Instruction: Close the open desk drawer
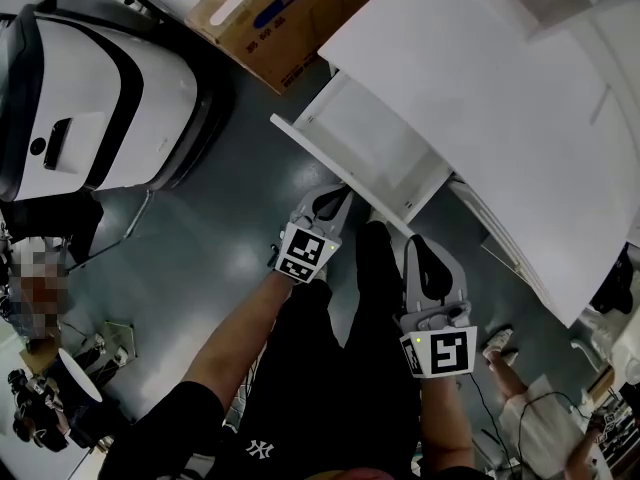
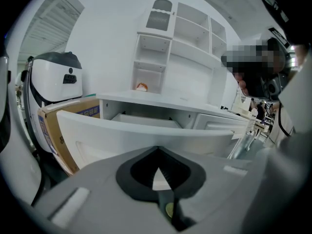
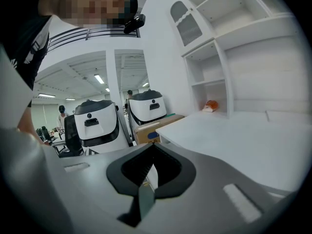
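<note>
The white desk [image 1: 480, 78] fills the upper right of the head view. Its drawer [image 1: 335, 173] is pulled out toward me, and the inside looks empty. My left gripper [image 1: 335, 198] is shut with nothing in it, its tips right at the drawer's front panel; I cannot tell whether they touch. In the left gripper view the shut tips [image 2: 157, 149] point at the drawer front [image 2: 146, 138] close ahead. My right gripper [image 1: 417, 243] is also shut and empty, held just beside the drawer's near corner under the desk edge. In its own view the right gripper [image 3: 152, 146] faces along the desk top [image 3: 243, 135].
A cardboard box [image 1: 285, 18] stands against the desk's far side. A large white machine [image 1: 90, 98] is at the left on the grey floor. A white shelf unit [image 2: 165, 48] on the desk holds a small orange thing [image 2: 141, 87]. My dark trouser legs are below the grippers.
</note>
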Action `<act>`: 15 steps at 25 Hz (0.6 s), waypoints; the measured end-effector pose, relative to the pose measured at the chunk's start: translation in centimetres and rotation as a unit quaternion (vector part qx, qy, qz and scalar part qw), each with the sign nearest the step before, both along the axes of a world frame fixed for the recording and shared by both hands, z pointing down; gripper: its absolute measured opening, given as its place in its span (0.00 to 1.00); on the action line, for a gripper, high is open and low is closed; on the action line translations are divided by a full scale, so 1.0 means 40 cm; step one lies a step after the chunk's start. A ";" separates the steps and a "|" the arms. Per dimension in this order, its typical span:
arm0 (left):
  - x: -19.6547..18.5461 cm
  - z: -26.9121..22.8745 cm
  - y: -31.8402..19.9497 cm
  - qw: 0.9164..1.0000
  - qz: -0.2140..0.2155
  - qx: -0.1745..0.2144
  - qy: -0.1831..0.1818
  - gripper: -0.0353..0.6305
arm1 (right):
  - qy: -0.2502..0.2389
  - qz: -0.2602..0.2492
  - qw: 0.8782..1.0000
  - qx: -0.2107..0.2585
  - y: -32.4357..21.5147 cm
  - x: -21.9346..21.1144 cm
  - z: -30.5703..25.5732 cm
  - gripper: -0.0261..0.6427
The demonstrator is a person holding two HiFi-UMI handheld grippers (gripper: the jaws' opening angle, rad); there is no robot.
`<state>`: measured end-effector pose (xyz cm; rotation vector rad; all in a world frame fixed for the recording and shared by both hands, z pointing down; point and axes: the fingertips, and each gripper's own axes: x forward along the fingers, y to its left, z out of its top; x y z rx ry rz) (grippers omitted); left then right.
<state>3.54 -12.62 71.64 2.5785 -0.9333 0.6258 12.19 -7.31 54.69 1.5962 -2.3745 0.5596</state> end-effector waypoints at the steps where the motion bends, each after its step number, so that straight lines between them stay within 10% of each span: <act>1: 0.008 0.000 -0.009 1.000 0.001 0.001 0.001 0.05 | -0.001 0.001 1.000 0.000 -0.009 0.008 0.002 0.07; 15: 0.115 0.004 -0.128 1.000 0.008 -0.002 0.009 0.05 | 0.000 0.007 1.000 -0.010 -0.114 0.108 0.007 0.07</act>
